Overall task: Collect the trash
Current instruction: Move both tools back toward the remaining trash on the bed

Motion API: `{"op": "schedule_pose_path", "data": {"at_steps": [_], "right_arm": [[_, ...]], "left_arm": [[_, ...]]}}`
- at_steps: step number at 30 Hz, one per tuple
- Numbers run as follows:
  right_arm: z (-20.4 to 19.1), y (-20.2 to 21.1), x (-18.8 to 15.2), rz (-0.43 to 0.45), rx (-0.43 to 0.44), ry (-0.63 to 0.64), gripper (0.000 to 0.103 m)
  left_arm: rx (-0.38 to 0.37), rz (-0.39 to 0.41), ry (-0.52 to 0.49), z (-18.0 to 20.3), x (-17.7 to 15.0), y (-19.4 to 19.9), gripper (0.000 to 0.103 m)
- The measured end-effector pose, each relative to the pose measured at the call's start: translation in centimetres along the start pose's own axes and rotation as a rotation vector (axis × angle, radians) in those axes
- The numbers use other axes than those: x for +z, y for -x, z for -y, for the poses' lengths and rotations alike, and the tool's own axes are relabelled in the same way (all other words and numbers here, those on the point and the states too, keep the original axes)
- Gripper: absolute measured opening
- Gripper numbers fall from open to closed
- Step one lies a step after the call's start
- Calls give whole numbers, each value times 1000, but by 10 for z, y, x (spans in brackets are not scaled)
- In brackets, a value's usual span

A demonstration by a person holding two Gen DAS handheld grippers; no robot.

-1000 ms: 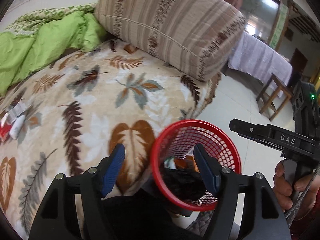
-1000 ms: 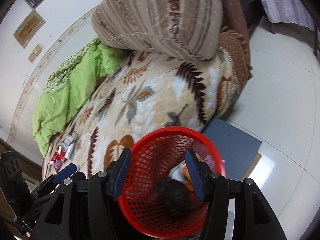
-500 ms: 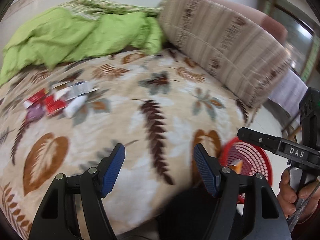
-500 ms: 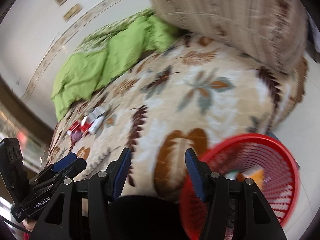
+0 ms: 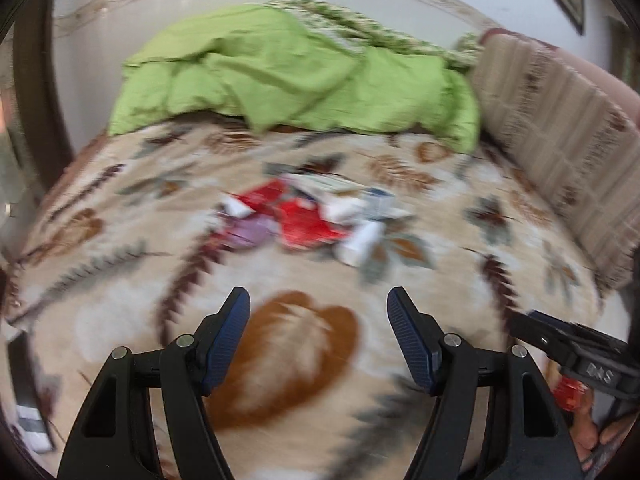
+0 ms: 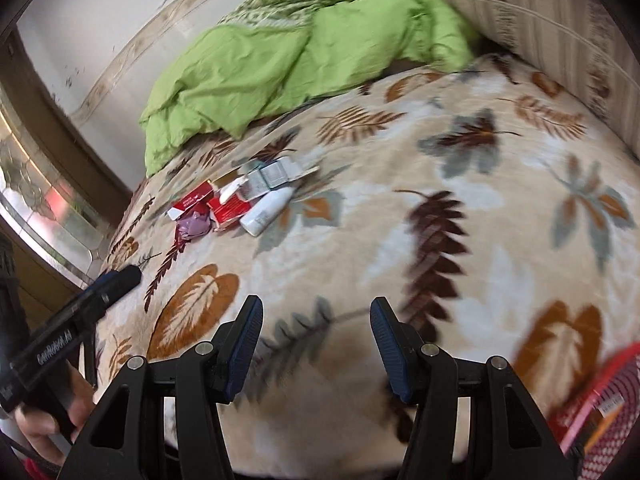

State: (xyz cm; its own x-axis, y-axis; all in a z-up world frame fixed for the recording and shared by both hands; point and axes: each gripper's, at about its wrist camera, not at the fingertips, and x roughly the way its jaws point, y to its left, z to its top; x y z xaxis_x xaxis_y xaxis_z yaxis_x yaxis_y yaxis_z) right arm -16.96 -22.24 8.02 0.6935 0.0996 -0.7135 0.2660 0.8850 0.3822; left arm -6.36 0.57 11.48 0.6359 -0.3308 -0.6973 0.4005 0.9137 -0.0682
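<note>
A pile of trash lies on the leaf-patterned bed cover (image 5: 120,320): red cartons (image 5: 308,224), a purple wrapper (image 5: 252,230), a white bottle (image 5: 360,242) and grey-white boxes (image 5: 340,188). The pile also shows in the right wrist view, with the white bottle (image 6: 266,208), red cartons (image 6: 228,208) and purple wrapper (image 6: 194,224). My left gripper (image 5: 318,320) is open and empty, short of the pile. My right gripper (image 6: 316,328) is open and empty over the cover. The red mesh basket (image 6: 608,400) sits at the lower right edge.
A crumpled green quilt (image 5: 288,72) lies at the back of the bed. A striped brown bolster (image 5: 560,140) runs along the right side. A dark wooden frame and glass panel (image 6: 36,168) stand at the left. The wall rises behind the bed.
Both grippers have swung left from above the red basket toward the trash pile on the bed. The basket has slid out to the right edge. Both stay open.
</note>
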Motion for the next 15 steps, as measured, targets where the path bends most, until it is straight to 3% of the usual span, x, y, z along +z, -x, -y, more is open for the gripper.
{"op": "schedule_pose_path", "data": {"at_steps": [2, 6, 15], "right_arm": [[-7, -12, 1, -8, 10, 7, 59], [-16, -17, -1, 21, 25, 42, 59], [-7, -9, 1, 72, 62, 5, 59]], "left_arm": [[55, -4, -13, -16, 13, -12, 70], [84, -30, -31, -33, 38, -42, 72], [186, -121, -88, -37, 72, -130, 72]]}}
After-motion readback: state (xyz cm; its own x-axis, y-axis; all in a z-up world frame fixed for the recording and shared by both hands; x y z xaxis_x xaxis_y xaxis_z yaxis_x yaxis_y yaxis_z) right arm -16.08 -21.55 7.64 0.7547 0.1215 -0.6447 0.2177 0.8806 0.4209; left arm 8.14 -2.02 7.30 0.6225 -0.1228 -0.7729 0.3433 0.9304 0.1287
